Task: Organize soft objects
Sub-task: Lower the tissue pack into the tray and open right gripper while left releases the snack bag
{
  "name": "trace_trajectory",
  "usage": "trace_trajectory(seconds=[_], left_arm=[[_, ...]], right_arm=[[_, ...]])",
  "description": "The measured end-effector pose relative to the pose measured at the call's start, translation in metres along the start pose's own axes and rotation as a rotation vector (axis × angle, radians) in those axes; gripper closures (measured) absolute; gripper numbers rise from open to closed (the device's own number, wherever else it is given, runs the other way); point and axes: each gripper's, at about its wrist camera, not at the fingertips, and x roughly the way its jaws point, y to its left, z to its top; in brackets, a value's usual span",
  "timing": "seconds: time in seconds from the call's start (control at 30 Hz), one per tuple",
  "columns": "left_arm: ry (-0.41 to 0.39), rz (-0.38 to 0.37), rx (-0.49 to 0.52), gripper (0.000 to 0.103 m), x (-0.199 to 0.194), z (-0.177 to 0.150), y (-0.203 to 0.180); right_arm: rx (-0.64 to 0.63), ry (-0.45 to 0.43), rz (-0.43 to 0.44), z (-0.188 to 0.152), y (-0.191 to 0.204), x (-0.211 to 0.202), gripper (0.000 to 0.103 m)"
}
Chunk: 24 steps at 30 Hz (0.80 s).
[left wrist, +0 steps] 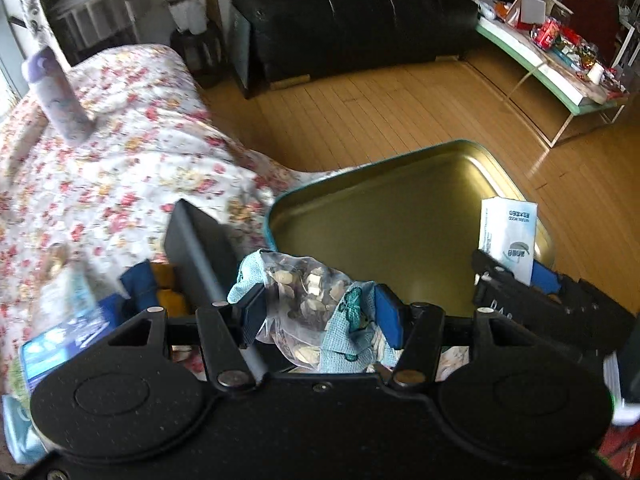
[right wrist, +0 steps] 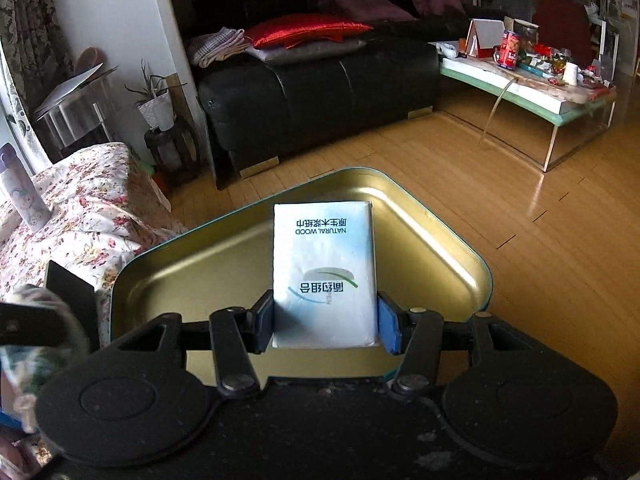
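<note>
A gold metal tray (right wrist: 420,240) with a teal rim sits at the edge of a flowered bed cover (left wrist: 120,168), one corner jutting out over the bare wooden floor (left wrist: 380,112). The tray's inside is bare, and the floor is open as far as the black sofa (right wrist: 312,92) and the cluttered low table (right wrist: 532,92); a bottle (left wrist: 60,96) stands well back on the bed.

The right gripper (right wrist: 325,326) holds a white-and-blue tissue pack (right wrist: 325,272) over the tray, jaws narrow and pressed on the pack's two long sides near its lower end. The pack's long axis runs forward along the fingers, its print upside down to the camera.

The left gripper (left wrist: 320,316) is clamped on a clear bag of small pale pieces (left wrist: 308,292) bunched with light blue patterned cloth, at the tray's near rim. The bag is crumpled, so I cannot tell its long axis.
</note>
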Motion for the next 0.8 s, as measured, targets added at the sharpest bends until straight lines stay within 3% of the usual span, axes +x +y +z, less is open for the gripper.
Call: trace_trajectory(seconds=[0.37, 0.47, 0.53, 0.8], left_arm=[[0.025, -0.02, -0.002, 0.048, 0.026, 0.018, -0.014], [0.025, -0.017, 0.009, 0.042, 0.031, 0.02, -0.018], [0.016, -0.012, 0.007, 0.034, 0.031, 0.02, -0.018], [0.01, -0.001, -0.023, 0.024, 0.029, 0.019, -0.006]], right_arm=[[0.066, 0.0, -0.006, 0.0, -0.006, 0.007, 0.052], [0.089, 0.011, -0.008, 0.002, -0.008, 0.01, 0.05], [0.098, 0.009, -0.012, 0.002, -0.009, 0.01, 0.037], [0.079, 0.004, -0.016, 0.002, -0.005, 0.013, 0.037]])
